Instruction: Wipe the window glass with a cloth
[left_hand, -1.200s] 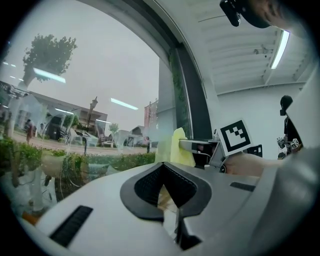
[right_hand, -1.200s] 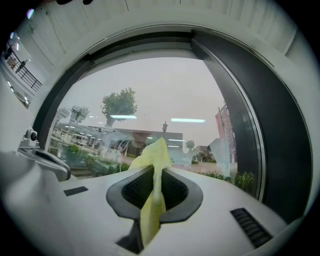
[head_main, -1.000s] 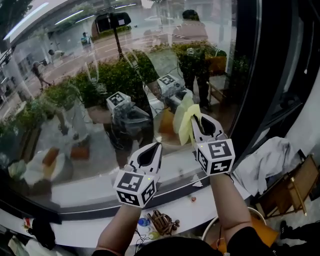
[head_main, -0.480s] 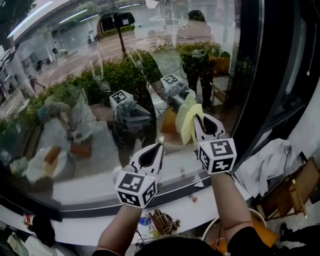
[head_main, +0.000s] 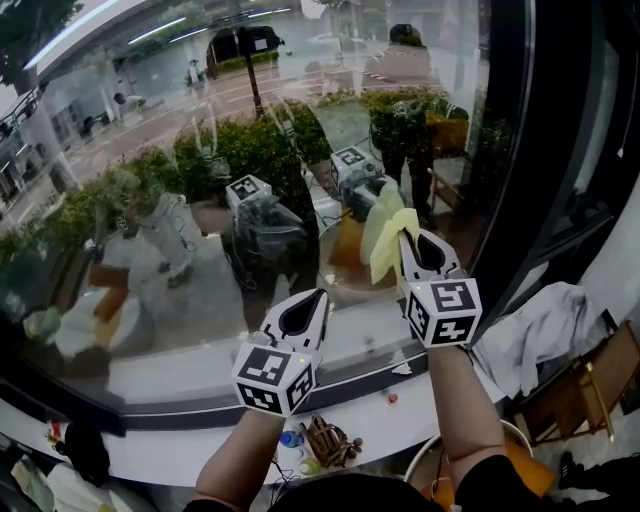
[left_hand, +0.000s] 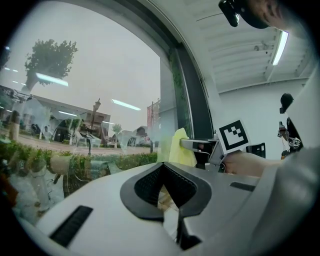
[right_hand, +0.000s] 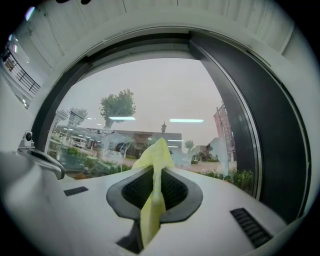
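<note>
A yellow cloth (head_main: 391, 236) is pinched in my right gripper (head_main: 412, 243) and its free end lies against the window glass (head_main: 200, 150). In the right gripper view the cloth (right_hand: 154, 180) runs up between the shut jaws and pokes out past their tips. My left gripper (head_main: 312, 298) is held lower and to the left, close to the glass, jaws together with nothing in them. From the left gripper view the yellow cloth (left_hand: 180, 149) and the right gripper (left_hand: 192, 145) show to the right, against the pane.
A dark window frame (head_main: 545, 170) stands at the right of the pane. Below runs a white sill (head_main: 380, 405) with small items (head_main: 325, 440). A white cloth heap (head_main: 535, 325) and a wooden chair (head_main: 590, 375) sit at the lower right. Plants and people show outside.
Both grippers have shifted slightly rightward along the glass, the right one carrying the yellow cloth with it. People outside have moved.
</note>
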